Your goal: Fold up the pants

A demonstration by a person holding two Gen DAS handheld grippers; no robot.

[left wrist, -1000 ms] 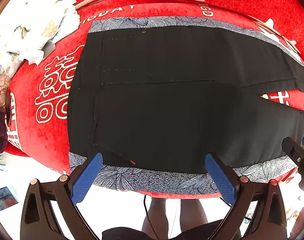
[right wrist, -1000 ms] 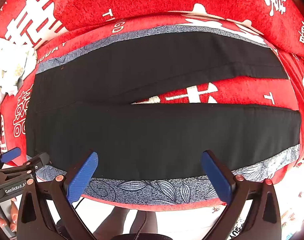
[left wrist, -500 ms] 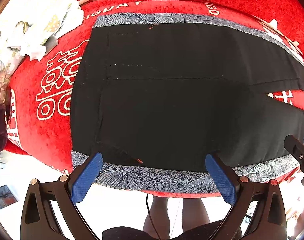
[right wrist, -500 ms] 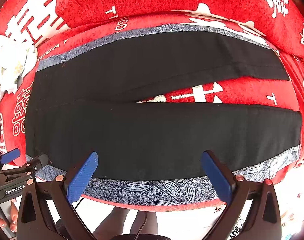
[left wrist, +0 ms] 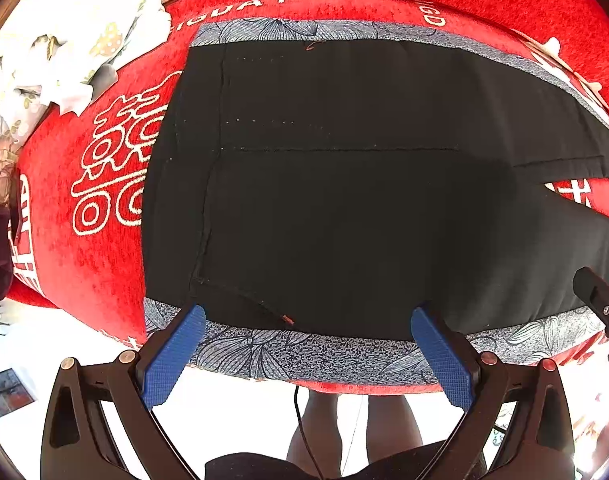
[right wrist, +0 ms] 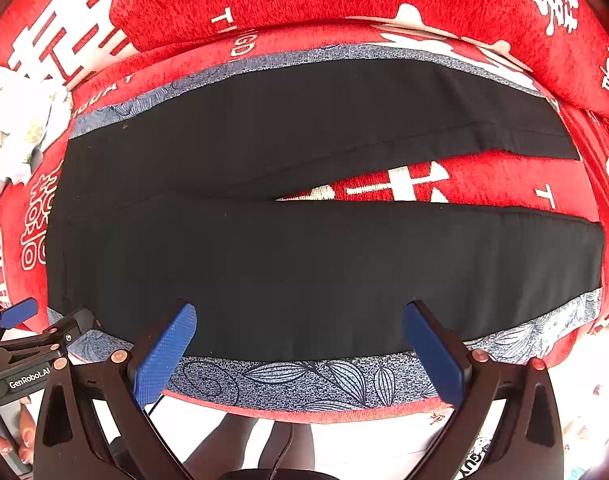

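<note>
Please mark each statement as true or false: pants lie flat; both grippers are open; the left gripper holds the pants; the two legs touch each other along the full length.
1. The pants lie spread flat on the red cover. True.
2. The left gripper and the right gripper are open. True.
3. The left gripper holds the pants. False: nothing is between its fingers.
4. The legs touch along their full length. False: red cover shows between them.
</note>
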